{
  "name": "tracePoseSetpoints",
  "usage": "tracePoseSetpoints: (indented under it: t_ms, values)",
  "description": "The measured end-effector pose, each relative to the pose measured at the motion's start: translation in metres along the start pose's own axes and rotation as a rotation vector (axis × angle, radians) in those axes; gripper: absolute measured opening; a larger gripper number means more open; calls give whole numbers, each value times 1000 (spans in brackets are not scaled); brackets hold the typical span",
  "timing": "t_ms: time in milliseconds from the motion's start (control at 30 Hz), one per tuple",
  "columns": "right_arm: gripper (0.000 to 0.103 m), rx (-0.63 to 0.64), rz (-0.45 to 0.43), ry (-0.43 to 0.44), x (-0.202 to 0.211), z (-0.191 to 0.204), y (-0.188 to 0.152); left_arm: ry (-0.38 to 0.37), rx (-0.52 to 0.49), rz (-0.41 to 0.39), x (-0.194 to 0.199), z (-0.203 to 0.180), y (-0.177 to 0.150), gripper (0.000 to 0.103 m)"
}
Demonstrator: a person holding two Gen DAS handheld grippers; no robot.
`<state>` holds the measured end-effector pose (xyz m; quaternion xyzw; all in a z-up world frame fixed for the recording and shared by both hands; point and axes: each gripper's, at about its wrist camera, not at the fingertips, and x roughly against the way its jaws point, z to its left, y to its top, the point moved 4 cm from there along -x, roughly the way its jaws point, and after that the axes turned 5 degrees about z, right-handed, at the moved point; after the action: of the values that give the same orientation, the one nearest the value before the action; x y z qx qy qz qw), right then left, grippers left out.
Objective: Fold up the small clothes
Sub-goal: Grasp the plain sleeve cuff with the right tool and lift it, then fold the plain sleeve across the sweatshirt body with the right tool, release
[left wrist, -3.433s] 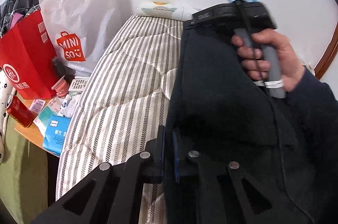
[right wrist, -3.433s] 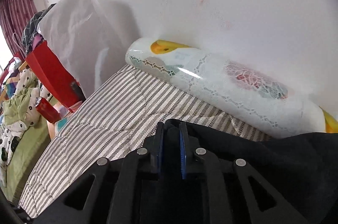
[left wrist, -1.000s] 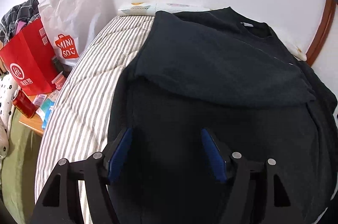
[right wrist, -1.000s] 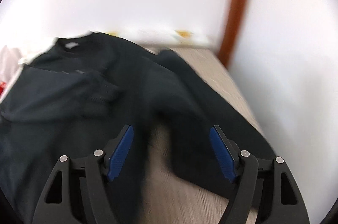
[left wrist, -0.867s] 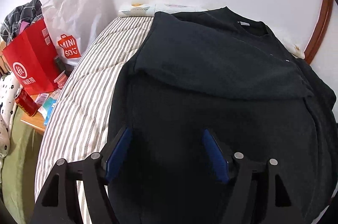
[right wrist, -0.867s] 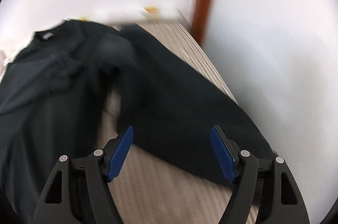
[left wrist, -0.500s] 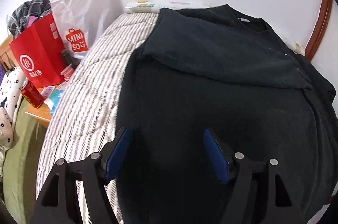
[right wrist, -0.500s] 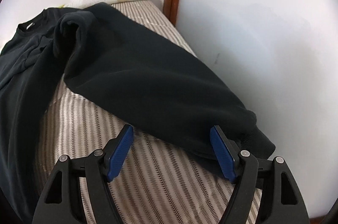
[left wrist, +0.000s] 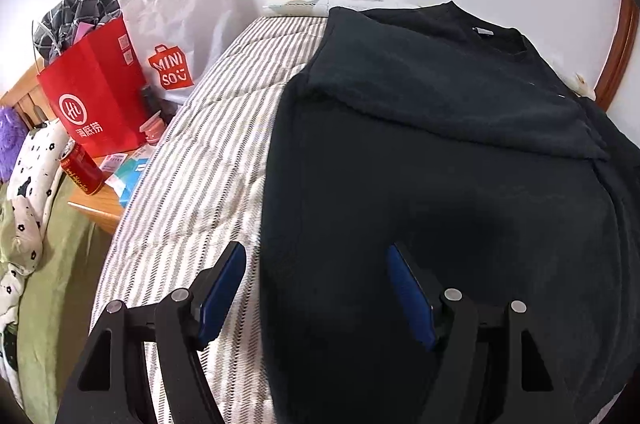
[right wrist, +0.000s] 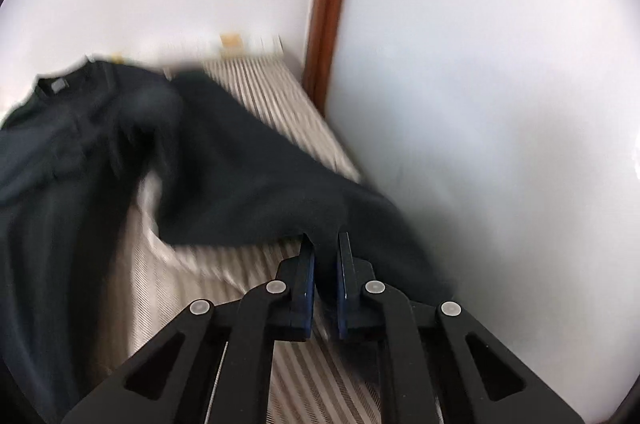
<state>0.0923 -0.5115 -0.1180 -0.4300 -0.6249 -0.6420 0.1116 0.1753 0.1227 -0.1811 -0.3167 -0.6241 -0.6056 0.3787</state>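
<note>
A black long-sleeved sweater lies flat on the striped bed, its left sleeve folded across the chest. My left gripper is open and empty, hovering over the sweater's lower left edge. In the right wrist view the sweater's right sleeve stretches out toward the wall. My right gripper is shut on that sleeve near its cuff end and holds it off the bed. The view is motion-blurred.
A red paper bag, a white Miniso bag, a red can and small items sit on a wooden stand left of the bed. A white wall and brown door frame bound the bed's right side. A pillow lies at the head.
My right gripper has closed on the sleeve near the cuff and lifted it. My left gripper has drifted slightly left, staying open.
</note>
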Motion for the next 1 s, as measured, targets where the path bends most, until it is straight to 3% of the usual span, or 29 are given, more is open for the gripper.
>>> tracePoseSetpoints:
  t_ms: [200,433,567,667,833,867,933,967,1000]
  values:
    - [8,62,-190,125,57,70,74,5,-5,-18,3,2,1,71]
    - [8,206,-303,340,98,191,116,18,-23,-30,2,2,-1,71]
    - [9,300,-286,462,95,267,114,2,-9,-33,-1,4,-2,71]
    - [9,362,-212,524,74,324,98,-22,0,-25,-3,3,-2,71]
    - [10,412,-86,529,32,377,68,-22,-18,-31,0,0,-1,71]
    - [12,411,-51,533,22,383,63,-23,-23,-31,1,-1,-1,71]
    - [26,413,12,558,11,391,53,-25,-29,-29,2,-2,-1,71]
    - [47,417,45,561,4,389,48,-26,-30,-28,2,-4,-1,71]
    - [59,421,76,563,1,386,43,-30,-32,-28,3,-5,-1,71]
